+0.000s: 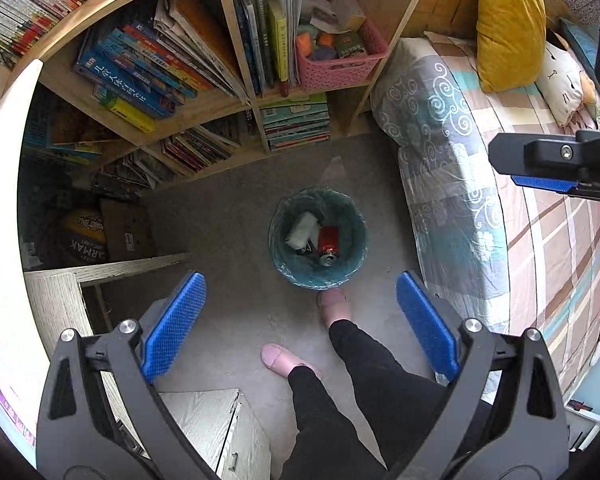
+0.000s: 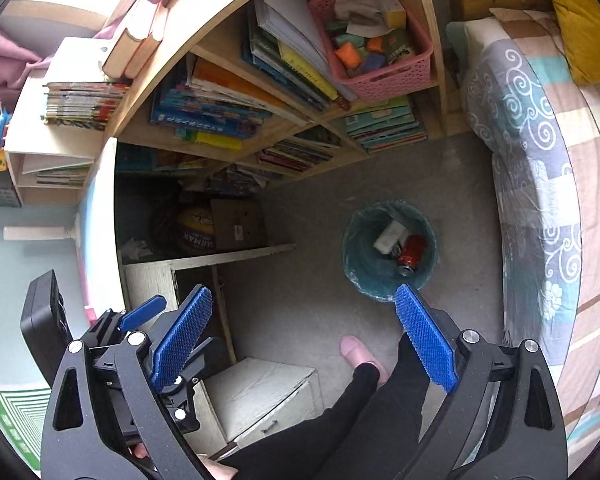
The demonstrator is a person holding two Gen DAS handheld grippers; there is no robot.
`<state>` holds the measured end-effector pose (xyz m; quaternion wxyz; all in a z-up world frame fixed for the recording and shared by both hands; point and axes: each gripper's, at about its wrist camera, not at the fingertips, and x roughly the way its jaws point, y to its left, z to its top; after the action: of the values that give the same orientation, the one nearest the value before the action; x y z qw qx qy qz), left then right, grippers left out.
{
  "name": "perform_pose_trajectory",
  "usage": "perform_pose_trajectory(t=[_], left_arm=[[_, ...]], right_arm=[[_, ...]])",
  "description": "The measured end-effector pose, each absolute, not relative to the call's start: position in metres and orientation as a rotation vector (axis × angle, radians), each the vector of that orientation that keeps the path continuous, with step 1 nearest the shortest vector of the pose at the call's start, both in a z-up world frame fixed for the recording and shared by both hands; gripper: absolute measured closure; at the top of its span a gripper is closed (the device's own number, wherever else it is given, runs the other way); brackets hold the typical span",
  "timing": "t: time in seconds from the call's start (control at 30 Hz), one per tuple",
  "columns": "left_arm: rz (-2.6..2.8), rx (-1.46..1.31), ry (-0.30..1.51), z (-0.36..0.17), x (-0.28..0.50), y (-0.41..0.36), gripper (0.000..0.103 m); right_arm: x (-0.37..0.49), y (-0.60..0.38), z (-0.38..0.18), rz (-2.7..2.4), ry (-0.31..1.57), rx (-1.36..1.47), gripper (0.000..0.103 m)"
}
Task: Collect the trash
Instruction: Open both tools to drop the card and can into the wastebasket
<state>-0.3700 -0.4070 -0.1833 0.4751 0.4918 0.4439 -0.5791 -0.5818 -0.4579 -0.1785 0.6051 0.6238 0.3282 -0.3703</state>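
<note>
While both grippers hang high over the floor, the bin [image 1: 318, 236] sits far below and just ahead of the person's slippers [image 1: 334, 302], between the bookshelf [image 1: 236, 100] and the bed [image 1: 460, 184]. Left gripper [image 1: 300, 320] looks straight down, jaws spread wide, nothing between the blue pads, and the bin lies just forward of the gap. Right gripper [image 2: 304, 332] is tilted rather than plumb, also wide and empty, with the bin off toward its right-hand finger. Inside the bin lie a red can [image 1: 329, 245] on its side, long axis running toward the near rim with its opened end nearest, and a white wrapper [image 1: 302, 230] touching it on the left. Neither gripper carries trash, so the drop looks done. My read: the left one sits squarer over the bin, should anything else go in.
</note>
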Motion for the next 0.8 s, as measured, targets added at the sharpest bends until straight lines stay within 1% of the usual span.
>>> perform_pose_trajectory(t=[0.43,0.63,0.8], left_arm=[[-1.398,1.147,1.057,-0.163,-0.351,-0.396,0.009],[-1.347,1.094,0.979,-0.141,-0.324,-0.377,0.007],[-1.275,1.030,0.961,-0.123,-0.286,-0.351,0.007]], right_arm=[[-0.565,-0.453,-0.171,-0.825,0.769,1.420,0.010],[-0.533,-0.450,-0.159,-0.764,0.792,1.358,0.010],[-0.486,-0.443,-0.142,-0.675,0.835,1.255,0.010]])
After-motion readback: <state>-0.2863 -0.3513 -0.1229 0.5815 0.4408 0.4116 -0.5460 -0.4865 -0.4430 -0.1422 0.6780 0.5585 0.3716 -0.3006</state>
